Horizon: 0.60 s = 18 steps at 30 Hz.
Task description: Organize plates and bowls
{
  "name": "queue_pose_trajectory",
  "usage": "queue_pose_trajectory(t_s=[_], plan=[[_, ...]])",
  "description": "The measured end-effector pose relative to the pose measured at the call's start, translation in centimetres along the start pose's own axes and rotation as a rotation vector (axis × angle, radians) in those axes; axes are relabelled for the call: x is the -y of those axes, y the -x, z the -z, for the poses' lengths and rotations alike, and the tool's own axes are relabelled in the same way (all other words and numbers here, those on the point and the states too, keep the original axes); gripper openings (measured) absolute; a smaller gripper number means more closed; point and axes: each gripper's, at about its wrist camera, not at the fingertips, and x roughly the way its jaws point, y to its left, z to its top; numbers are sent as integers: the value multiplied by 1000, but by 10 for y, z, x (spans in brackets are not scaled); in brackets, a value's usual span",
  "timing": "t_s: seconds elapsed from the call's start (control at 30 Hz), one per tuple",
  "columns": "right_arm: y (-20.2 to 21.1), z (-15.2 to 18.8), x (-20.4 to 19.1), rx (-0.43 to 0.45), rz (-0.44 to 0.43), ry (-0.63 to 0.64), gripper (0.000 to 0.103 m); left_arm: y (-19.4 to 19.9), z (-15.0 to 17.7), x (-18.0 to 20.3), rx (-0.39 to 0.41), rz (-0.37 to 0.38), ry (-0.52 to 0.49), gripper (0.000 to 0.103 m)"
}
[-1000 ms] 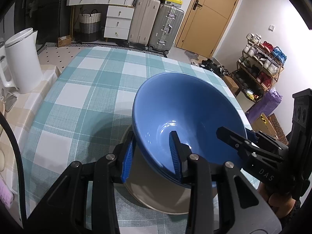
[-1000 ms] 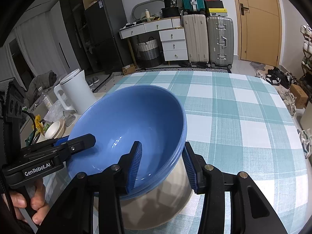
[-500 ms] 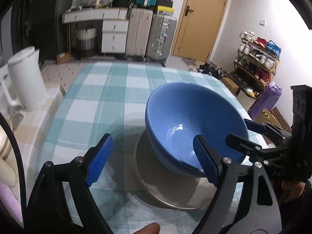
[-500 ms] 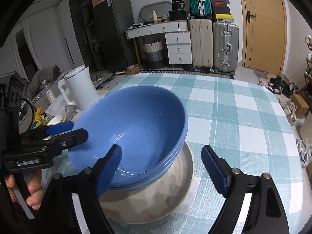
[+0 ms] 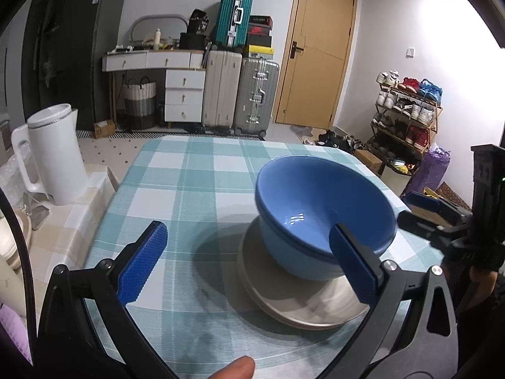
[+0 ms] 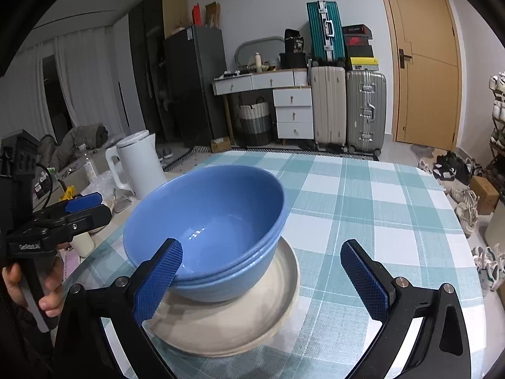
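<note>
Left wrist view: left hand-held gripper (image 5: 249, 263) spread wide, holding nothing; stacked blue bowls (image 5: 325, 211) on beige plate (image 5: 303, 309) ahead-right. Right hand-held gripper (image 6: 262, 281) likewise spread, bowls ahead-left on checkered tabletop (image 6: 378, 208).

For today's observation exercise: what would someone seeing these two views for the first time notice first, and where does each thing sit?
The blue bowls, nested together, sit on a beige plate on the checked tablecloth. Both sets of tongs, left and right, are open on either side of the stack, gripping nothing. A white kettle stands beside the table, on the left.
</note>
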Motion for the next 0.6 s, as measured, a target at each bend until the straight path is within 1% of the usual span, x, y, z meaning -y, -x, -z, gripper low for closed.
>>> queue_pose_trajectory(t_s=[0.1,0.23,0.37,0.47,0.6], plan=[[7,7,4,22,-21,-2,102,3,8,-4,14,-1,-4,102],[11,19,6,31,-32,17,102,1,21,-6,14,19,-7,102],[15,32,7,43,-35,35,102,-5,34,-4,19,17,-38,102],[18,39,7,53,-47,46,102,-7,41,-1,35,29,-53,102],[18,49,5,57,-42,63,102,-9,46,5,47,56,-80,102]])
